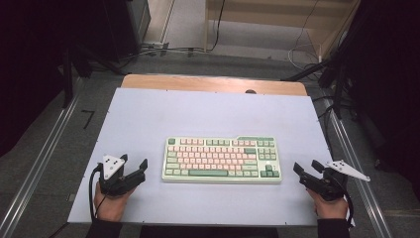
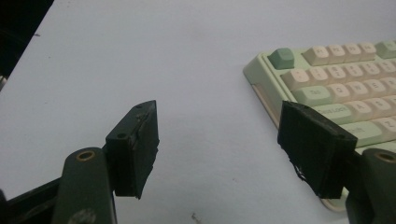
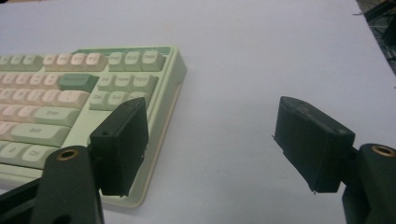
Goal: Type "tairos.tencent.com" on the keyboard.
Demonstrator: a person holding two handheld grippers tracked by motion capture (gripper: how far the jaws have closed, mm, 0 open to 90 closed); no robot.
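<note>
A pale green keyboard (image 1: pixel 222 159) with pink and green keys lies flat in the middle of the white table mat (image 1: pixel 208 116). My left gripper (image 1: pixel 134 165) rests open just left of the keyboard's left end, nothing between its jaws. My right gripper (image 1: pixel 308 167) rests open just right of the keyboard's right end, also empty. In the left gripper view the keyboard's left corner (image 2: pixel 327 79) sits beyond the right jaw, and my left gripper (image 2: pixel 219 144) is spread wide. In the right gripper view the keyboard's right end (image 3: pixel 88 98) lies behind the left jaw of my right gripper (image 3: pixel 210 140).
The mat covers a wooden table (image 1: pixel 213 83) whose far edge shows bare. Metal rails (image 1: pixel 39 163) run along both sides of the table. Cables (image 1: pixel 163 49) and a wooden desk leg stand on the floor beyond. Wide bare mat lies behind and in front of the keyboard.
</note>
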